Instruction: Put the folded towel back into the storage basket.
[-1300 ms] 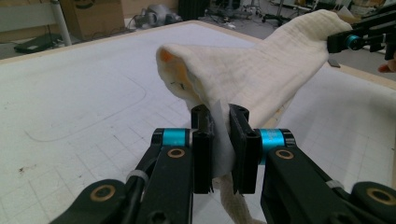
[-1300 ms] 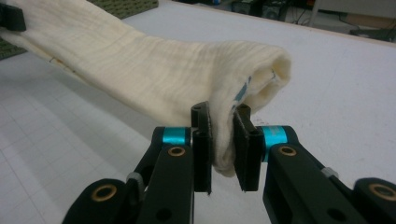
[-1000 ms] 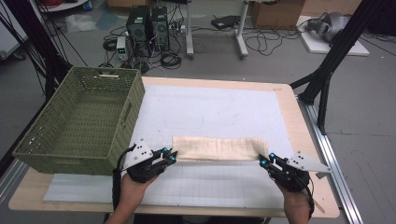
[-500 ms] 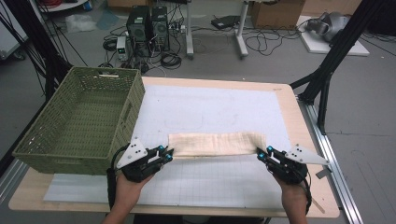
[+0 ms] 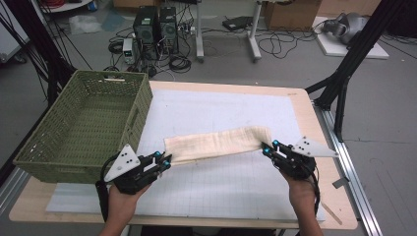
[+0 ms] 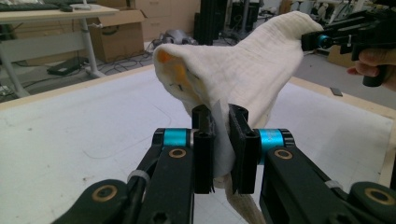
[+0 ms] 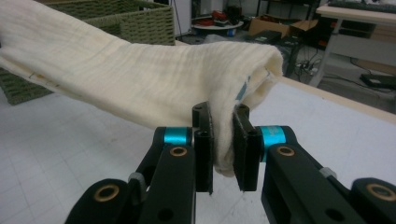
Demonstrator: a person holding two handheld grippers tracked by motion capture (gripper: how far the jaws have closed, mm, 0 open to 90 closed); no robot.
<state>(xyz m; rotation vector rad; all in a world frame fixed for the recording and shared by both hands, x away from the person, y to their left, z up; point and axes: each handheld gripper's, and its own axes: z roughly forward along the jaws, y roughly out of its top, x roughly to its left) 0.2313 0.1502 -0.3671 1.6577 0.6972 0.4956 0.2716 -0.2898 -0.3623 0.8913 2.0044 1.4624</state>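
A folded cream cloth (image 5: 216, 143) hangs stretched between my two grippers, lifted a little off the white gridded mat (image 5: 221, 187). My left gripper (image 5: 166, 161) is shut on the cloth's left end; in the left gripper view the fabric (image 6: 243, 74) is pinched between the black jaws of this gripper (image 6: 220, 140) and rises toward the other gripper (image 6: 322, 41). My right gripper (image 5: 267, 148) is shut on the cloth's right end. In the right gripper view the folded edge (image 7: 140, 79) is clamped at the gripper (image 7: 221, 135) and runs off to the left.
A green woven basket (image 5: 88, 130) stands empty at the table's left, close to my left hand. The wooden table edge (image 5: 324, 147) runs along the right. Computers, cables and table legs lie on the floor beyond the far edge.
Both grippers have risen with the cloth ends and moved away from me, lifting the cloth off the mat. The cloth now sags slightly between them.
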